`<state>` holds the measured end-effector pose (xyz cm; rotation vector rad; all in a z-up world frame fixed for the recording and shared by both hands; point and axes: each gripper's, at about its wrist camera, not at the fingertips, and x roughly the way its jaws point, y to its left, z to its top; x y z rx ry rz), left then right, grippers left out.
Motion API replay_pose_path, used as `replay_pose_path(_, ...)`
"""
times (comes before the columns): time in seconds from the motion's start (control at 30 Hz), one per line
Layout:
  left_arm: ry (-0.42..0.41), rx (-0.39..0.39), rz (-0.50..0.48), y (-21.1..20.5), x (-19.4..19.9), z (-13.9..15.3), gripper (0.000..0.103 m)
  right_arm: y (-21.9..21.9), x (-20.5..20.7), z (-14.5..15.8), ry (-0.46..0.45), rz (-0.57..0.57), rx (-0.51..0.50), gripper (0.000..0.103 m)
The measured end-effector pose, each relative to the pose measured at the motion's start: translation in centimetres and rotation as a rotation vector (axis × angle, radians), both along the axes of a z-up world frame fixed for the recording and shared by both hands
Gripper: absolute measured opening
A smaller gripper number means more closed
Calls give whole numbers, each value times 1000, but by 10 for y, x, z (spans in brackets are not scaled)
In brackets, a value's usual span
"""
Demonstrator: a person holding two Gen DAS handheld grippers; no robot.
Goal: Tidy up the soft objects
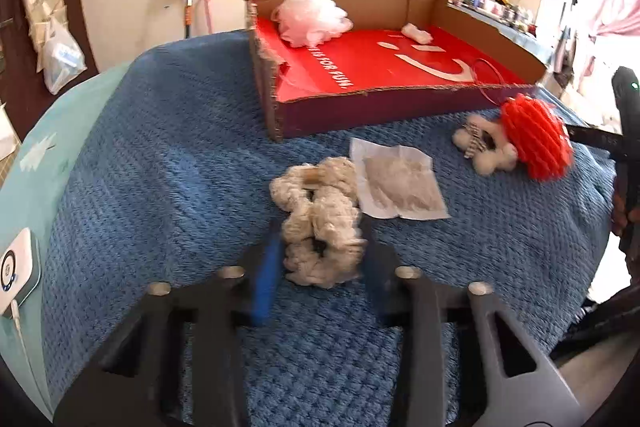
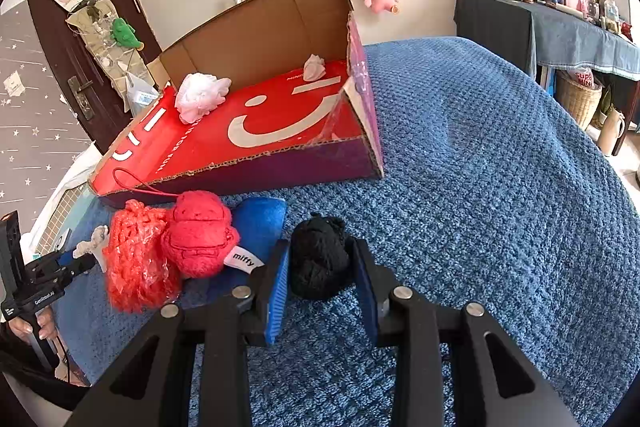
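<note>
**Two claws, two soft bundles**

The left claw (image 1: 320, 259) clamps a cream scrunchie (image 1: 320, 223); the right claw (image 2: 322, 271) pinches a black yarn ball (image 2: 318, 259). Both lie on a waffle-knit blue blanket (image 2: 480, 167), near a cut-down red-lined box (image 2: 280, 131) holding a white puff (image 2: 200, 97). Cluttered bedroom.

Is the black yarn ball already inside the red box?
No, the black yarn ball sits on the blue blanket, outside the red box.

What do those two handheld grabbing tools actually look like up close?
Both are black plastic frames with silver pivot pins and blue ribbed pads lining the jaws. The left gripper shows a black handle with white lettering and a thin black cable. The right gripper looks the same.
</note>
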<state>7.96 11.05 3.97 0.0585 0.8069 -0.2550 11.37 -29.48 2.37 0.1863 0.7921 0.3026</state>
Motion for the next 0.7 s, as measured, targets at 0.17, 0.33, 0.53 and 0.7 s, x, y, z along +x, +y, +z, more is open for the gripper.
replay_pose_path(0.17, -40, 21, -13, -3, -4, 10, 30, 2, -4, 7, -26, 9, -14, 31)
replay_pose_path(0.33, -63, 10, -26, -6, -5, 17, 30, 2, -6, 13, -40, 14, -15, 31)
replay_pose_path(0.53, -110, -53, -42, -9, -4, 38, 28, 2, -9, 29, -80, 20, 7, 31)
replay_pose_path(0.7, -215, -69, -110, -26, 15, 80, 28, 23, 8, 69, -167, 77, -21, 31)
